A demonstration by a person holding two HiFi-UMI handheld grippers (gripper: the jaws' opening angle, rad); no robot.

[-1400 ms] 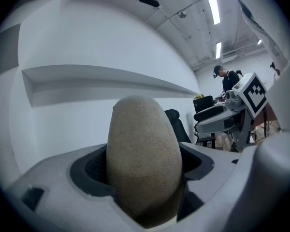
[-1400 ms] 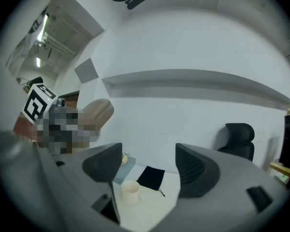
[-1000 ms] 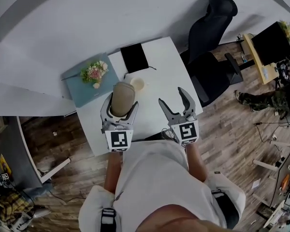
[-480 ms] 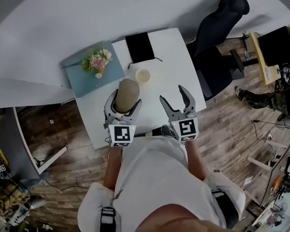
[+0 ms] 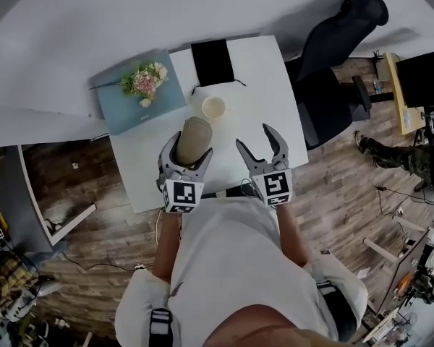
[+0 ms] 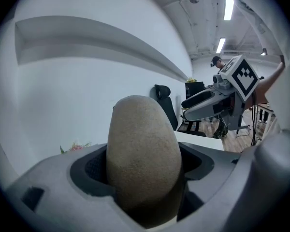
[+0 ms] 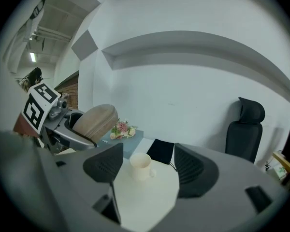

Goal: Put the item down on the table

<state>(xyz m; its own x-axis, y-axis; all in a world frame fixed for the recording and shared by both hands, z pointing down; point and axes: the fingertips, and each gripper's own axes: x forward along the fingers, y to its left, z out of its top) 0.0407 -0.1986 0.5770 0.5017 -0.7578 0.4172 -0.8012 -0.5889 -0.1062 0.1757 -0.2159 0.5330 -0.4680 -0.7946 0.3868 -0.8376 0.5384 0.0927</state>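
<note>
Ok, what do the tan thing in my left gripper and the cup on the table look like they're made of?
Tan item: matte and finely speckled with no shine, so maybe felt, suede or cork. Whether it is soft or hard doesn't show.
Cup: probably ceramic, going by its smooth cream wall, thick rim and small handle, though plastic isn't ruled out.
</note>
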